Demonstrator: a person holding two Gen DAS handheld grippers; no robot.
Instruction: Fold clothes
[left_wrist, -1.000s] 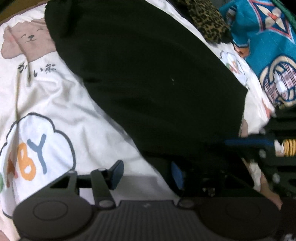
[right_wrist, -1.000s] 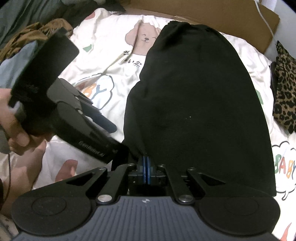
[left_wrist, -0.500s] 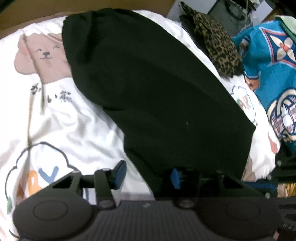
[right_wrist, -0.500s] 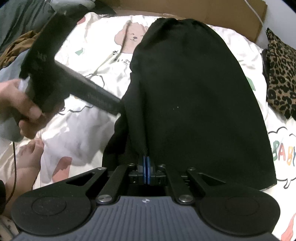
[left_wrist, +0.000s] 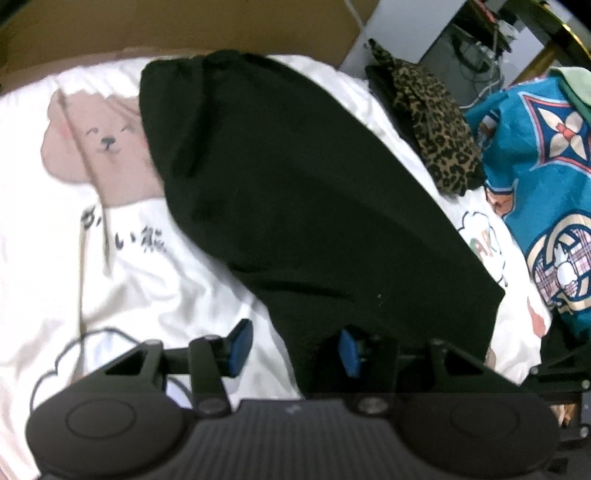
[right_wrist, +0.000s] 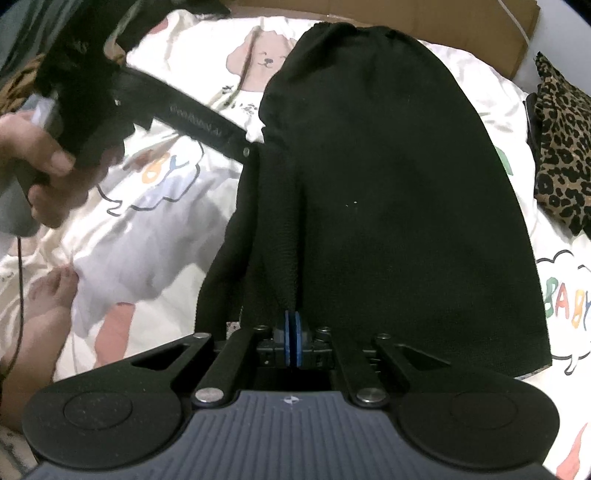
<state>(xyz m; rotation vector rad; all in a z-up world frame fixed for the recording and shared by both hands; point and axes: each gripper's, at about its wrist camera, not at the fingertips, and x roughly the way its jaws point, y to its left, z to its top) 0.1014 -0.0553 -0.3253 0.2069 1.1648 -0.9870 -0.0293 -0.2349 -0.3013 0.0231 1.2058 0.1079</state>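
The right claw (right_wrist: 292, 338) is clamped on the near edge of the black garment (right_wrist: 388, 192), which spreads away ahead of it over the bed's cartoon-print sheet (right_wrist: 162, 236). The left claw (left_wrist: 293, 349) stands parted, its right pad against the garment's side edge, its left pad over bare sheet, gripping nothing. Leopard-print clothing (right_wrist: 561, 147) lies to the right claw's right
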